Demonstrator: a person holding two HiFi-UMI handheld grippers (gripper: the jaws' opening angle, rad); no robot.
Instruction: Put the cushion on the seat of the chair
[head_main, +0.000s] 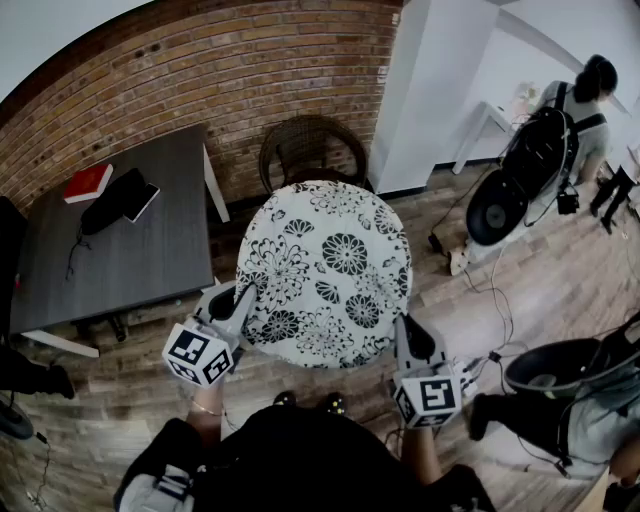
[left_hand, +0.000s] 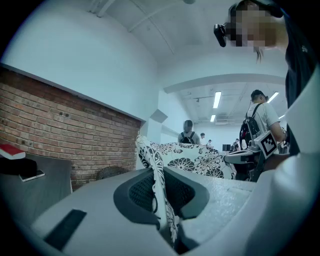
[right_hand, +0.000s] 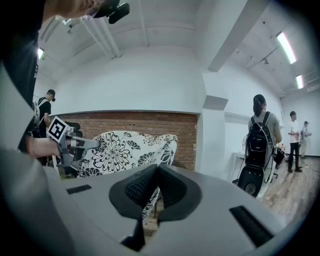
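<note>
A round white cushion (head_main: 325, 272) with black flower print hangs flat in the air in front of me, held at both near edges. My left gripper (head_main: 240, 305) is shut on its left rim; the fabric (left_hand: 159, 185) runs pinched between the jaws. My right gripper (head_main: 403, 335) is shut on the right rim, where the cloth (right_hand: 150, 197) sits between the pads. Beyond the cushion stands a dark wicker chair (head_main: 312, 148) against the brick wall; the cushion hides most of its seat.
A dark table (head_main: 120, 235) with a red book (head_main: 88, 182) and a black pouch (head_main: 113, 202) stands at the left. A white pillar (head_main: 430, 90) rises right of the chair. A person with a backpack (head_main: 560, 130) and cables (head_main: 490, 290) on the wood floor are at the right.
</note>
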